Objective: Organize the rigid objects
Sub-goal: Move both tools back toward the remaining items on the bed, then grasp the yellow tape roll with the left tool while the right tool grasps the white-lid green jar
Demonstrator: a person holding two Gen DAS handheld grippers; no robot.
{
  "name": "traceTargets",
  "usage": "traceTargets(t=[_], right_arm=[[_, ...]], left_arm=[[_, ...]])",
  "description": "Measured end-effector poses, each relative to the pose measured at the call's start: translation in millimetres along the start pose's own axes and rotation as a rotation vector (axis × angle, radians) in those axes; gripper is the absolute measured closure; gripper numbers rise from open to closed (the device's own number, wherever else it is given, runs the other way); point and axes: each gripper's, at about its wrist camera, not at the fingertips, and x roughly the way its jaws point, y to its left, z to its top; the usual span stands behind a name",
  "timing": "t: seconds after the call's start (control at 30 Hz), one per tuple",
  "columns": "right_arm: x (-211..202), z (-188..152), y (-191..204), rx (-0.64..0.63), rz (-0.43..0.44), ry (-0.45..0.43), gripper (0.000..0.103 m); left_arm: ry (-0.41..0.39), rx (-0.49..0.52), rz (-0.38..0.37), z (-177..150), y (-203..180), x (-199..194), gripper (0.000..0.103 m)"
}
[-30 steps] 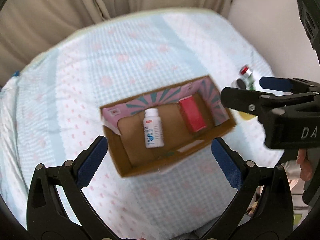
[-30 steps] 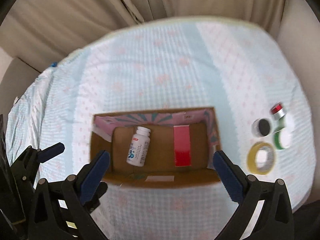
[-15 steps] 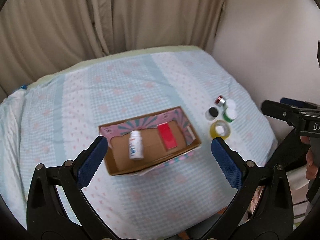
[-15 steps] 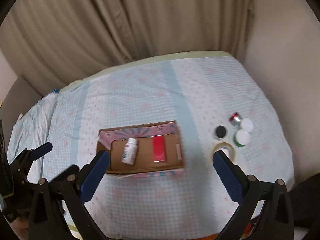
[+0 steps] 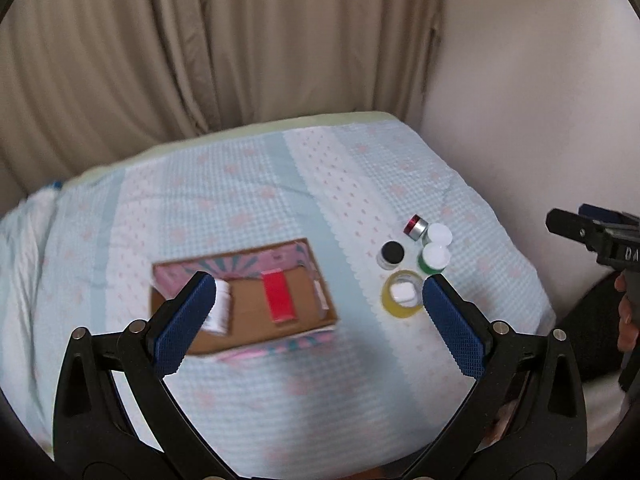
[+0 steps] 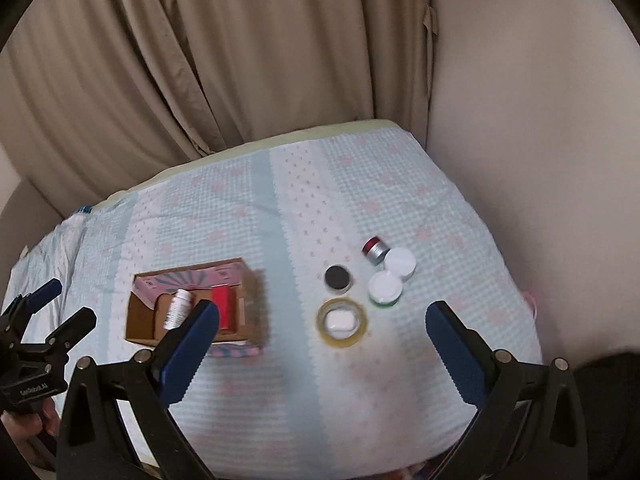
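Both grippers held high above the bed [image 5: 280, 392], looking down on it.

Left gripper [image 5: 316, 312]: jaws spread wide, nothing between them. Right gripper [image 6: 320, 338]: jaws likewise wide apart, holding nothing.

Box [image 5: 304, 332] sits open-topped on the bed cover, left of centre. Inside it, lying flat: white bottle [image 6: 178, 309] on the left, red pack [image 5: 279, 299] to its right; the two do not appear to touch. In the left wrist view the bottle is mostly hidden behind the left finger.

Loose items in a cluster on the cover, well to the right of the box:
- tape roll [image 6: 342, 322], yellow, lying flat, nearest the box side of the cluster; something white shows inside its ring, cannot tell what.
- black-lid jar [image 6: 338, 278], just behind the tape.
- green jar [image 5: 435, 259], white lid, right of the tape.
- white jar [image 6: 400, 263], just behind the green one, close or touching.
- red-capped vial [image 6: 375, 249], on its side, beside the white jar.

Curtain [image 6: 200, 60] behind the bed; wall [image 6: 540, 100] to the right.
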Motion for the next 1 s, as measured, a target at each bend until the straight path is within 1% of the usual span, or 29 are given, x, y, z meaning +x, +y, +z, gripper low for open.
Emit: traceTargets(t=[0.13,0.2,0.27,0.43,0.53,0.6,0.63,0.73,0.83,1.0], right_arm=[[13,4,-40,-0.086,0.057,-0.028,0.0],[24,3,-55,-0.134,0.077,-0.029,0.0],[39,3,-70,-0.166,0.088,-0.02,0.0],[82,-3,-98,-0.172,0.121,0.0,0.0],[115,-12,-110,-0.196,0.117,0.012,0.0],[140,-20,-117,-0.205,0.115,0.021,0.0],[157,-25,-120,-0.206,0.114,0.027,0.0],[194,-38,-130,-0.199,0.109,0.043,0.0],[234,-54,-136,-0.196,0.121,0.046,0.0],[283,-74,-137,-0.215,0.128,0.047,0.0]], left_arm=[[-0.005,-0.071,0.031,-9,-43,20,0.0],[0.006,-0.072,0.038,-15,-68,37,0.0],[0.012,-0.053,0.048,-22,-89,52,0.0],[0.024,0.003,0.004,-48,-132,98,0.0],[0.051,0.021,-0.027,-74,-153,143,0.0],[0.069,0.031,-0.045,-90,-159,171,0.0],[0.081,0.04,-0.053,-102,-163,191,0.0],[0.12,0.059,-0.045,-124,-169,240,0.0],[0.14,0.055,-0.038,-137,-168,275,0.0],[0.154,0.023,-0.028,-156,-166,325,0.0]])
